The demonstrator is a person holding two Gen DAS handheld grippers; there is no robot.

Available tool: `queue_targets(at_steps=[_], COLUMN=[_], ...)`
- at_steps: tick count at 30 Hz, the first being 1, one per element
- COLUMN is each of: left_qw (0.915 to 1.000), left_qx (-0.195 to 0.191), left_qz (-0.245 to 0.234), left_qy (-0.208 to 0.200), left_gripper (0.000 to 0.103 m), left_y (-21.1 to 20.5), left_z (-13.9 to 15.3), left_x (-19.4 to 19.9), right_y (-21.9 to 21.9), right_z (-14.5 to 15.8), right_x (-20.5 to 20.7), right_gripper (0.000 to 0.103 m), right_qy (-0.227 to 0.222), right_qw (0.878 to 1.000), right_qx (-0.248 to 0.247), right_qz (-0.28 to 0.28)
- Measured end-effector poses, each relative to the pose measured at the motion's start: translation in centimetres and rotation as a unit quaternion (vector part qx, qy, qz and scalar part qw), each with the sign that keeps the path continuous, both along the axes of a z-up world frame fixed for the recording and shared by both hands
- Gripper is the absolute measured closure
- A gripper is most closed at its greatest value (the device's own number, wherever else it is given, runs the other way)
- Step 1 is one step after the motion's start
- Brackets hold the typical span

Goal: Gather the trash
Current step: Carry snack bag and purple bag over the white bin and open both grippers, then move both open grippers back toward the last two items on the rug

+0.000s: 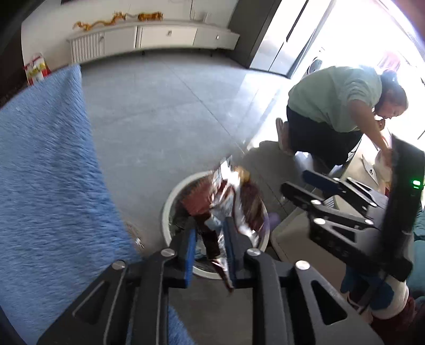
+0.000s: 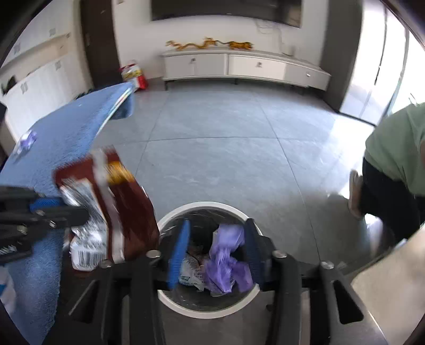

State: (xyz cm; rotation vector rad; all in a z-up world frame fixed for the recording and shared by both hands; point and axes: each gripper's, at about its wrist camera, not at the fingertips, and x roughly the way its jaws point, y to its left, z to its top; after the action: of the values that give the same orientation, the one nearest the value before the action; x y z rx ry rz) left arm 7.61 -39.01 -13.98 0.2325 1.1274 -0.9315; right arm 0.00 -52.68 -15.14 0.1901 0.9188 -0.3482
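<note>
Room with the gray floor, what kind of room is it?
Probably a home living room: a long white cabinet beneath a wall screen, a tiled floor, and a blue rug-like cloth.

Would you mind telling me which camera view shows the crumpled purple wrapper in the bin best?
The right wrist view: the crumpled purple wrapper lies in plain sight inside the round white bin, between the open right gripper's fingers. The left wrist view shows only a purple sliver at the bin's edge.

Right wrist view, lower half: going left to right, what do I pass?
Left gripper shut on the brown snack bag → white trash bin → purple wrapper inside the bin → bystander in the green shirt.
</note>
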Motion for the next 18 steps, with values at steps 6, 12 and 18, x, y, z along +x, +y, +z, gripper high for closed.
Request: queue_targets(at_steps=[6, 12, 18], left_qw=[0.9997, 0.9993, 0.9966], left_qx=[-0.016, -0.034, -0.053], left_qz=[0.002, 0.015, 0.046], left_qy=[0.021, 0.002, -0.042], left_gripper=[0.066, 0.066, 0.066], left_y=[0.9, 4.3, 10.2], left_z=[-0.6, 1.2, 4.5], left_x=[-0.3, -1.3, -1.7], right_y=[-0.1, 2.7, 7.3], right_z=[0.4, 2.5, 5.7], right_x=[-1.9, -3.1, -3.3], right_gripper=[0.055, 0.054, 0.052], right_qy=[-0.002, -0.021, -0.044], right_qw=[1.0, 1.0, 0.998], right_qx=[-0.002, -0.017, -0.037], right_qz=[-0.018, -0.004, 0.035])
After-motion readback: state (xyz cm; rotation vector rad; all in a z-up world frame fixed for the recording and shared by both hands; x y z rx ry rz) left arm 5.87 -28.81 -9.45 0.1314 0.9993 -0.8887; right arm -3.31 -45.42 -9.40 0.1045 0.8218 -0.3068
